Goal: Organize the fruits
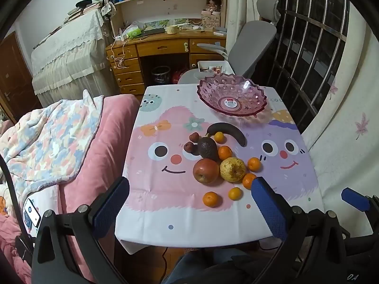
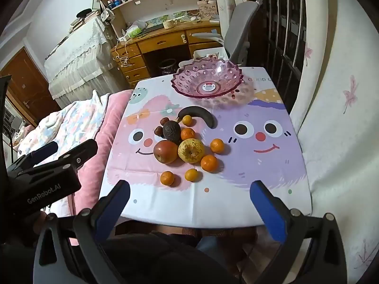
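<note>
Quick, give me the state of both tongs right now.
Left tongs: open, holding nothing, short of the fruit.
Right tongs: open, holding nothing, also short of the fruit.

Claw housing, right wrist view: white lettering "GenRobot.AI" on the black body of the left claw (image 2: 45, 156), at the left edge.
Tablecloth, far right corner: grey capitals "GOOD" and the start of a further letter on the cloth (image 2: 259, 79) beside the pink bowl (image 2: 206, 80); in the left wrist view only rounded letters show there (image 1: 274, 99), too cut off to read.
Bowl sticker: a red and white label (image 1: 231, 104) in the bowl's bottom, print too small to read.
Lower right corner, left wrist view: pale characters like "OA" on dark gear (image 1: 353, 277), partly cut off.
Book spines on the shelf: unreadable.
</note>
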Demonstrator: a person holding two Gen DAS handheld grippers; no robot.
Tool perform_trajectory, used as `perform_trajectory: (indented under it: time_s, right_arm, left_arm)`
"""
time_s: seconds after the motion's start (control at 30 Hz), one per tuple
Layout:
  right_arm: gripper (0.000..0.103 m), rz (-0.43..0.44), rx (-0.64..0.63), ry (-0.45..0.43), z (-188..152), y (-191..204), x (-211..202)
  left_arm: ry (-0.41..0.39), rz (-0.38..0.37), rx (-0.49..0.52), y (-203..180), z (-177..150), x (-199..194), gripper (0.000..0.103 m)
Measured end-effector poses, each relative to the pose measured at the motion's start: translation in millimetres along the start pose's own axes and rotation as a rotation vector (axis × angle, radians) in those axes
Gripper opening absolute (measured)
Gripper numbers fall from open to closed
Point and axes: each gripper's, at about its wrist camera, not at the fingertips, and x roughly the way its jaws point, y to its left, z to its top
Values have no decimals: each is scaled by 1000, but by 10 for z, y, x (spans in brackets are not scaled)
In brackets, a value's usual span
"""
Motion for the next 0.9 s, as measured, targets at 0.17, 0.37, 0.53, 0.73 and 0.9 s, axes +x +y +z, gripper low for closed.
perform_trajectory:
  time_s: [0.17, 0.37, 0.53, 0.73, 0.9]
  right_arm:
    - [102, 0, -2, 0, -7, 25, 12]
    - [102, -7, -3, 4, -20, 60, 21]
    - [102, -8, -4, 5, -38, 88, 23]
    - [102, -11, -6, 7, -54, 106, 21]
    - [102, -13, -3, 6, -64, 106, 15]
  left_arm:
    - [6, 0, 8, -8, -6, 5, 102]
    - [7, 3, 10, -28, -16, 5, 102]
    - [9, 0, 8, -48, -88, 39, 102]
    - [10, -4, 5, -34, -76, 33, 102]
    - [10, -7, 5, -30, -75, 32, 102]
